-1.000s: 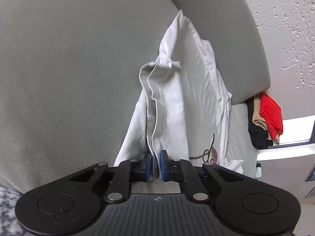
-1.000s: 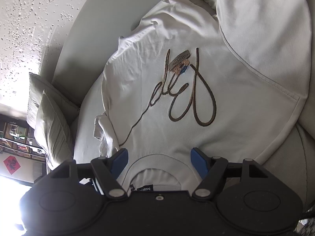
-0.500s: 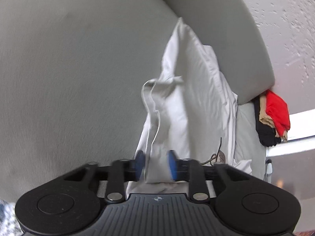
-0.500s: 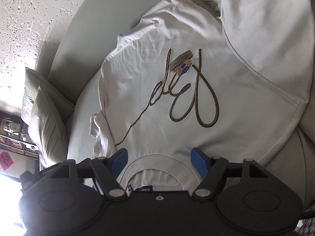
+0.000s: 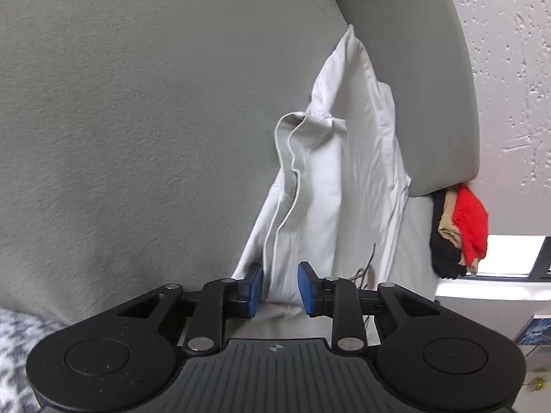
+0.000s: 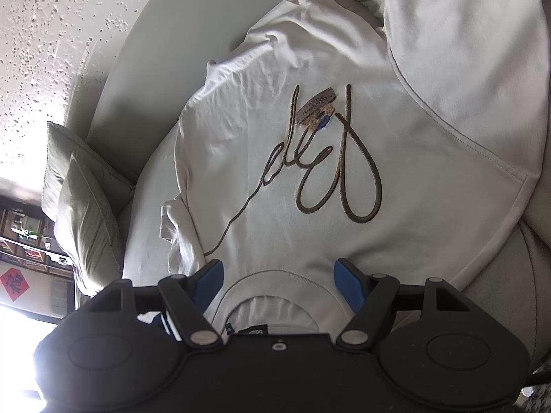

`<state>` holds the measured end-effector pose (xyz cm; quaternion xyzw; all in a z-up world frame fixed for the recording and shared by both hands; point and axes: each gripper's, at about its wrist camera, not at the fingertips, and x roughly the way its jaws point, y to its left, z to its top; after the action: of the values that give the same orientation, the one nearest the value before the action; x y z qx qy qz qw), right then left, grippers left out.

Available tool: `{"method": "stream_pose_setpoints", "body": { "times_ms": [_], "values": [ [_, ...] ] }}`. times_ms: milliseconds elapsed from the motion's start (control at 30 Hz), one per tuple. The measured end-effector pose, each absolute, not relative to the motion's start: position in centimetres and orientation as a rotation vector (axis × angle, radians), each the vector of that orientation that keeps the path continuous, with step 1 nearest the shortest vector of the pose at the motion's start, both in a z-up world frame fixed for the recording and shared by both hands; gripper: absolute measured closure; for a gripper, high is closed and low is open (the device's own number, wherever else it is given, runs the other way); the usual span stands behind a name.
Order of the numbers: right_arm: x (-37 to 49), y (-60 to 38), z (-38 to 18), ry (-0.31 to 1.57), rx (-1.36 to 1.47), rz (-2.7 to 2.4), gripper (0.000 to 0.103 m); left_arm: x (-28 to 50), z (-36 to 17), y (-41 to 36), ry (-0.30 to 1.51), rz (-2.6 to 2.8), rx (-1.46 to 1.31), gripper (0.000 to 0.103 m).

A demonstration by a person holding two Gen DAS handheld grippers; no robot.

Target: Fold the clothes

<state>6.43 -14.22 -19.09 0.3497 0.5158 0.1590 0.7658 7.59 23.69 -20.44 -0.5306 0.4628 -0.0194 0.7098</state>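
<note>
A white T-shirt (image 6: 275, 144) with a brown looped script (image 6: 344, 172) and a small tag (image 6: 316, 106) lies spread on the grey sofa. One side of it (image 6: 465, 69) is folded over onto the front. My right gripper (image 6: 279, 280) is wide open just above the collar (image 6: 275, 275) and holds nothing. In the left wrist view the shirt (image 5: 344, 172) stretches away from me with a seamed edge (image 5: 292, 158) on top. My left gripper (image 5: 279, 287) has its jaws a little apart. A fold of the shirt sits loose between the blue pads (image 5: 255, 285), not pinched.
The grey sofa seat (image 5: 137, 120) fills the left of the left wrist view, its backrest (image 5: 413, 69) behind the shirt. A pile of red, tan and black clothes (image 5: 461, 230) lies at the sofa's far end. A pale cushion (image 6: 82, 206) leans at the other end.
The left jaws were shut on the shirt's fold and have since parted, letting go of it. The left hand sank slightly. The right gripper stayed put.
</note>
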Motion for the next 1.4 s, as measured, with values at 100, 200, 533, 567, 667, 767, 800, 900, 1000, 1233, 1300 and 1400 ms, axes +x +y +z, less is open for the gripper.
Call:
{"method": "stream_pose_setpoints", "body": {
  "times_ms": [100,200,533,567,667,767,800,900,1000,1233,1300,1400],
  "values": [
    [6.4,-14.2,-19.1,1.119,0.758,0.346,0.033,8.6,-20.4,23.4,1.015,-0.066,-1.165,0.081],
    [6.4,-14.2,-19.1,1.119,0.763,0.346,0.033,9.0,-20.1,23.5,1.014,-0.06,-1.132,0.099],
    [6.3,-14.1,-18.2,1.102,0.74,0.309,0.033,8.7,-13.2,25.3,0.894,0.082,-0.714,0.103],
    [6.2,-14.1,-18.0,1.095,0.732,0.303,0.033,9.1,-12.4,26.0,0.887,0.11,-0.654,0.103],
    [6.1,-14.1,-17.4,1.081,0.714,0.304,0.033,10.6,-10.6,27.9,0.895,0.21,-0.452,0.103],
    [6.1,-13.9,-17.2,1.08,0.71,0.309,0.033,12.2,-10.9,28.4,0.951,0.295,-0.214,0.103],
    [6.1,-13.8,-17.2,1.083,0.706,0.31,0.033,12.6,-11.6,28.4,0.979,0.301,-0.162,0.103],
    [6.1,-13.4,-17.4,1.106,0.684,0.309,0.033,13.5,-13.7,28.1,1.057,0.313,-0.016,0.102],
    [6.0,-13.3,-17.5,1.124,0.672,0.31,0.033,13.1,-14.9,28.5,1.098,0.313,-0.004,0.099],
    [6.2,-13.9,-17.5,1.113,0.677,0.307,0.033,10.8,-9.2,33.4,0.867,0.177,-0.362,0.068],
    [6.3,-13.8,-18.0,1.12,0.686,0.298,0.033,11.8,-8.5,33.9,0.847,0.189,-0.379,0.059],
    [6.3,-13.5,-18.3,1.116,0.679,0.301,0.032,14.8,-9.8,34.0,0.939,0.224,-0.371,0.053]
  ]
}}
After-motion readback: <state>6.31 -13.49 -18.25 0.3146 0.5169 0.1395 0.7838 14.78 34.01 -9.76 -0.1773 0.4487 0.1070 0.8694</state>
